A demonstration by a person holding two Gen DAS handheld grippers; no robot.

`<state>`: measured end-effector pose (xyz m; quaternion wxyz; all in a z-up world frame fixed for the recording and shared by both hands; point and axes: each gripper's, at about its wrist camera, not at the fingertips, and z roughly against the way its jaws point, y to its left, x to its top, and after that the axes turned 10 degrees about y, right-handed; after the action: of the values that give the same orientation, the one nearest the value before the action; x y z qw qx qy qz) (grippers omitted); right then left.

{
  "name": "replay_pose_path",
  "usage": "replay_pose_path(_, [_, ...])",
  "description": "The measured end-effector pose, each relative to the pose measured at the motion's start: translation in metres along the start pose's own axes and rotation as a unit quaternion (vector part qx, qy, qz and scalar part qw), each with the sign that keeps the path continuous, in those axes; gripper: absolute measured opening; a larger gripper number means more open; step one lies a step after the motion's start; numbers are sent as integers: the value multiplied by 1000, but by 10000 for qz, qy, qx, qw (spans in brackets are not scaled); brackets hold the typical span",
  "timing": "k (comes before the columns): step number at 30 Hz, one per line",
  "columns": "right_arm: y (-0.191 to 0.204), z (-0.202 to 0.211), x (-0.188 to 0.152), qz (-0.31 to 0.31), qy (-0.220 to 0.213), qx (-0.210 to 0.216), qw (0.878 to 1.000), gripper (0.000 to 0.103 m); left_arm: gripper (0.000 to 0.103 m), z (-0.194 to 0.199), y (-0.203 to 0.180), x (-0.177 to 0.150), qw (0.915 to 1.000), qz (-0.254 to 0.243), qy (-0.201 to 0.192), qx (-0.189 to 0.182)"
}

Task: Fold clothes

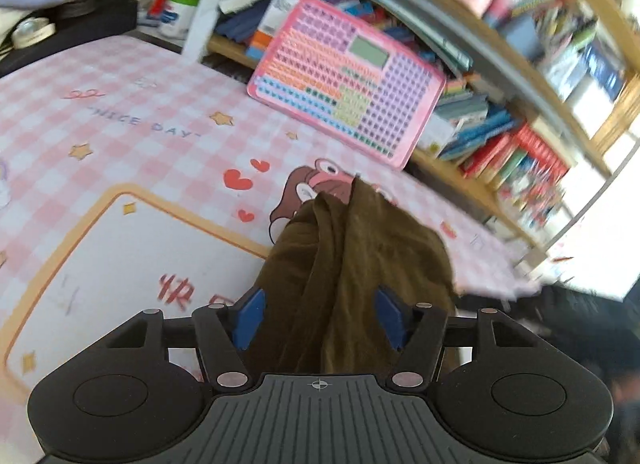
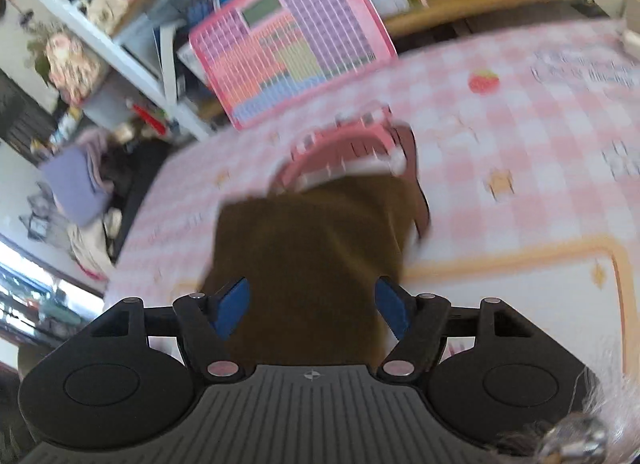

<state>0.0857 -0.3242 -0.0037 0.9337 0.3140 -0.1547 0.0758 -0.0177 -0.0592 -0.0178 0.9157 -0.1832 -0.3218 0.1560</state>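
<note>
An olive-brown garment (image 1: 352, 248) lies bunched in folds on the pink checked tablecloth (image 1: 120, 104). My left gripper (image 1: 320, 318) is open, and its blue pads (image 1: 250, 318) stand wide apart on either side of the cloth. In the right wrist view the same garment (image 2: 308, 232) looks flatter and squarer, though blurred. My right gripper (image 2: 312, 308) is also open, its blue pads (image 2: 230, 310) spread to both sides of the cloth's near end. The near part of the garment is hidden under both gripper bodies.
A pink toy board (image 1: 344, 76) (image 2: 288, 36) leans against a crowded bookshelf (image 1: 520, 44) at the table's far edge. Folded lilac cloth (image 2: 76, 188) and clutter sit beyond the table's left end. Tablecloth (image 2: 520, 124) stretches to the right.
</note>
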Motion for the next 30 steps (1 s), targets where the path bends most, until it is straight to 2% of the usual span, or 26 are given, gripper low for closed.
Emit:
replay_pose_path(1, [-1, -3, -7, 11, 59, -60, 10000, 68, 54, -7, -4, 4, 9999, -112, 48, 30])
replay_pose_path(2, [-1, -5, -11, 27, 99, -134, 9999, 68, 24, -4, -12, 5, 9993, -382, -14, -17])
replay_pose_path(3, [-1, -7, -16, 44, 136, -209, 9997, 68, 12, -1, -19, 7, 9978, -651, -77, -65])
replay_pose_path(5, [-3, -10, -23, 99, 242, -294, 9992, 68, 10, 5, -34, 9, 9926, -1187, -203, -159])
replay_pose_path(7, [-3, -10, -27, 146, 247, -293, 9992, 68, 9, 11, -49, 12, 9849, -1679, -331, -246])
replay_pose_path(9, [-4, -7, -30, 184, 209, -262, 9993, 68, 10, 17, -53, 18, 9848, -1659, -465, -237])
replay_pose_path(10, [-6, -5, -30, 197, 168, -231, 9994, 68, 10, 8, -46, 21, 9883, -1487, -321, -126])
replay_pose_path(12, [-6, -5, -31, 245, 186, -231, 9993, 68, 11, -28, -19, 21, 9947, -926, 344, 300])
replay_pose_path(13, [-6, -5, -31, 270, 199, -234, 9992, 68, 13, -40, -10, 18, 9953, -755, 513, 320])
replay_pose_path(16, [-6, -5, -31, 344, 239, -241, 9988, 68, 16, -43, -7, 14, 9973, -561, 385, 264])
replay_pose_path(21, [-6, -5, -31, 468, 304, -254, 9981, 68, 20, -24, -19, 16, 9967, -674, 148, 434])
replay_pose_path(25, [-9, -2, -31, 545, 336, -221, 9977, 68, 34, 0, -26, 11, 9967, -636, -174, 472])
replay_pose_path(30, [-17, 3, -30, 530, 358, -144, 9978, 68, 35, 14, -34, -4, 9968, -444, -237, 617])
